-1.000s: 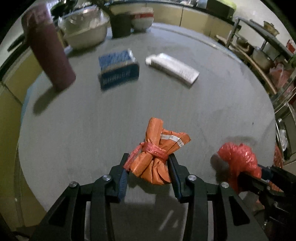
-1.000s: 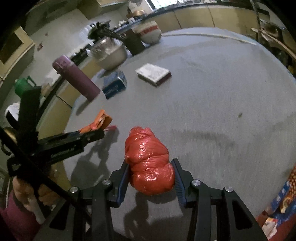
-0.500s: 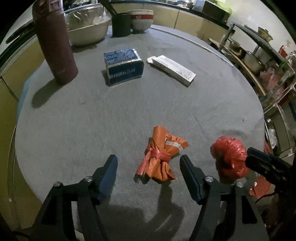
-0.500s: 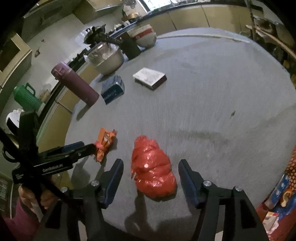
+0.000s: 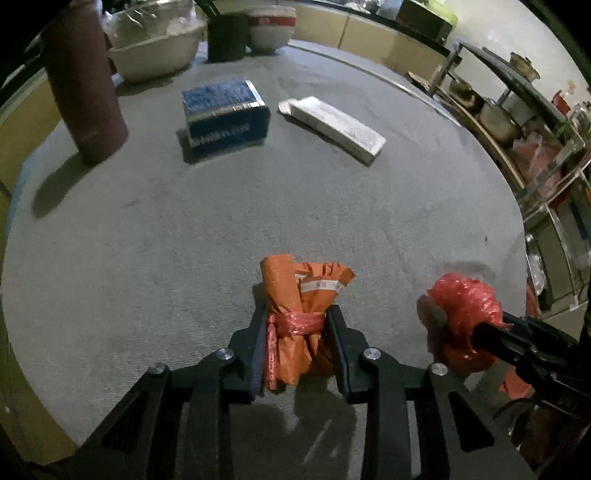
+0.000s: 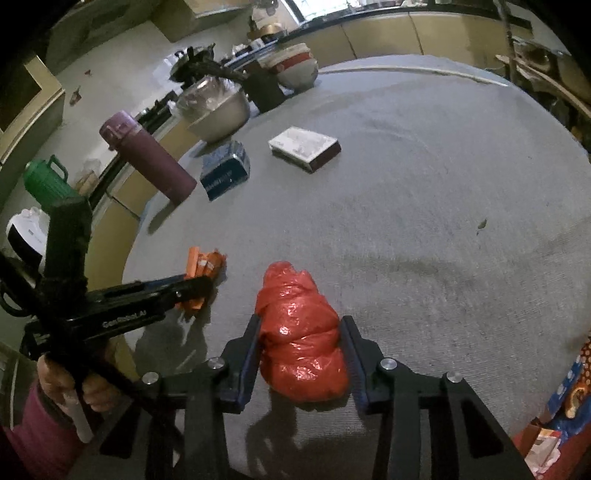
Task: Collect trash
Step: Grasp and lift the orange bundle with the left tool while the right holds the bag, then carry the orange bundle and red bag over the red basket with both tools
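Note:
An orange wrapper bundle [image 5: 299, 314] tied with a red band lies on the grey round table [image 5: 184, 229]. My left gripper [image 5: 297, 325] is shut on it, a finger pressed on each side. It also shows in the right wrist view [image 6: 203, 266]. A red plastic bag bundle [image 6: 301, 332] lies near the table's front edge, and my right gripper [image 6: 301, 336] is closed around it. The red bag also shows in the left wrist view [image 5: 460, 317].
On the far part of the table are a blue box [image 5: 225, 114], a white flat box [image 5: 336, 123], a maroon bottle [image 5: 86, 81], a metal bowl [image 5: 155, 51], a dark cup [image 5: 227, 37] and a ceramic bowl [image 5: 271, 27]. Shelves [image 5: 517, 122] stand at the right.
Half a second ago both grippers were open and drawn back from the bundles. Now each has moved forward and closed on its bundle again.

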Action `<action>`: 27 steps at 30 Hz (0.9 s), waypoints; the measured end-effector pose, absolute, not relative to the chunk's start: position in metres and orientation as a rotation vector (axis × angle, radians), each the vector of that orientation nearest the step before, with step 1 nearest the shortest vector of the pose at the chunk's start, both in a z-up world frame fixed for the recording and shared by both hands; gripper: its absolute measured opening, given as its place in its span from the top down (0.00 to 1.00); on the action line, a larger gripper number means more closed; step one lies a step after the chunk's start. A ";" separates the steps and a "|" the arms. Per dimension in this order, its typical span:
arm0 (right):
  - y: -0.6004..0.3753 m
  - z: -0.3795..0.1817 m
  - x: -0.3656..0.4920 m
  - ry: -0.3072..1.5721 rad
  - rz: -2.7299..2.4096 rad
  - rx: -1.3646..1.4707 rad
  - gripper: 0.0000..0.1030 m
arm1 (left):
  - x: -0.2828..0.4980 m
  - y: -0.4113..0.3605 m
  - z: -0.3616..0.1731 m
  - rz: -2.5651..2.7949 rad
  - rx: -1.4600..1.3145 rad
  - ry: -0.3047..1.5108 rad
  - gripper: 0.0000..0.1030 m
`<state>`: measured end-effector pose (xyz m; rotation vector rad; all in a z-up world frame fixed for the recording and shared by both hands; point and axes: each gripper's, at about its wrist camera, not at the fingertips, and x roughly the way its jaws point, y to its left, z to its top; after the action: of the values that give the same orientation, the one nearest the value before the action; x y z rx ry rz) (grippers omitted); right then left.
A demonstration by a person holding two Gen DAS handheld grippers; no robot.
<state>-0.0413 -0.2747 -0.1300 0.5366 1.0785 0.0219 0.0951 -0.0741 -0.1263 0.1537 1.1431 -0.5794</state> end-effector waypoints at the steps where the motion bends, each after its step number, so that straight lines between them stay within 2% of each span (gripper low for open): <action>1: -0.276 -0.127 -0.042 1.069 0.022 0.541 0.58 | 0.094 -0.074 -0.123 -0.577 0.156 1.129 0.68; 12: -0.288 -0.075 -0.059 0.923 0.031 0.559 0.58 | 0.063 -0.081 -0.053 -0.490 0.248 0.937 0.68; 27: -0.289 -0.030 -0.098 0.822 0.023 0.509 0.58 | 0.015 -0.101 -0.010 -0.456 0.348 0.775 0.68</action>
<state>-0.0982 -0.2895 -0.0297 0.5095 0.8220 0.0227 0.0152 -0.1015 -0.0100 0.3476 0.7746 -0.4555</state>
